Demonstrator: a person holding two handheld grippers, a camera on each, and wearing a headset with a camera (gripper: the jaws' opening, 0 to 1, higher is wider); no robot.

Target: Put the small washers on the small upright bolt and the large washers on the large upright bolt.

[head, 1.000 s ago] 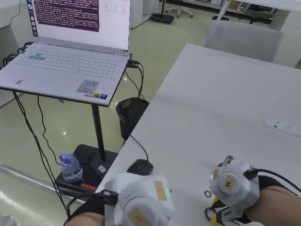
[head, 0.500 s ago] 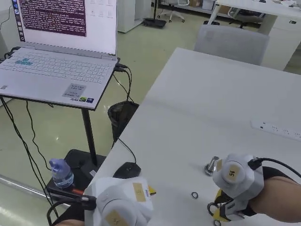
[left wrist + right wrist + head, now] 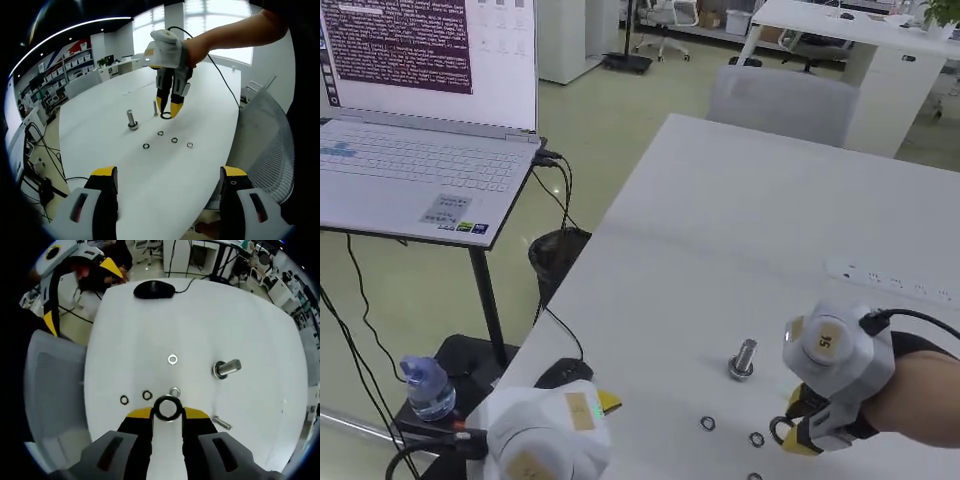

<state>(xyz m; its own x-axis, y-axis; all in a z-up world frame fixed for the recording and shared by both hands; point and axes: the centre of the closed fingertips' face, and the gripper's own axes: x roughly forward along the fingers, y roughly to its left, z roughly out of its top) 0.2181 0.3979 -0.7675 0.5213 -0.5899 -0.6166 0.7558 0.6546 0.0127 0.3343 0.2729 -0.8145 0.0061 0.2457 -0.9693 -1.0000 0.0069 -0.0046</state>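
My right gripper [image 3: 167,413] is shut on a large dark washer [image 3: 167,408], held low over the white table [image 3: 150,330]. The left gripper view shows that right gripper [image 3: 167,111] with the large washer [image 3: 166,115] beside the thin small bolt [image 3: 155,108]. The large upright bolt [image 3: 743,358] stands left of my right gripper [image 3: 790,435]; it also appears as large bolt [image 3: 131,120] and large bolt [image 3: 226,367]. Several small washers [image 3: 160,133] lie loose near the bolts. My left gripper [image 3: 167,175] is open and empty, at the table's near edge [image 3: 535,445].
A black mouse [image 3: 155,289] with its cable lies near the table edge. A grey mesh chair [image 3: 50,385] stands beside the table. A laptop [image 3: 410,150] sits on a stand to the left, with a water bottle [image 3: 423,385] on the floor. A power strip [image 3: 890,282] lies far right.
The head camera has swung, so more of the table and the large bolt show. My right gripper stays shut on the large washer and now sits a little further right of the large bolt.
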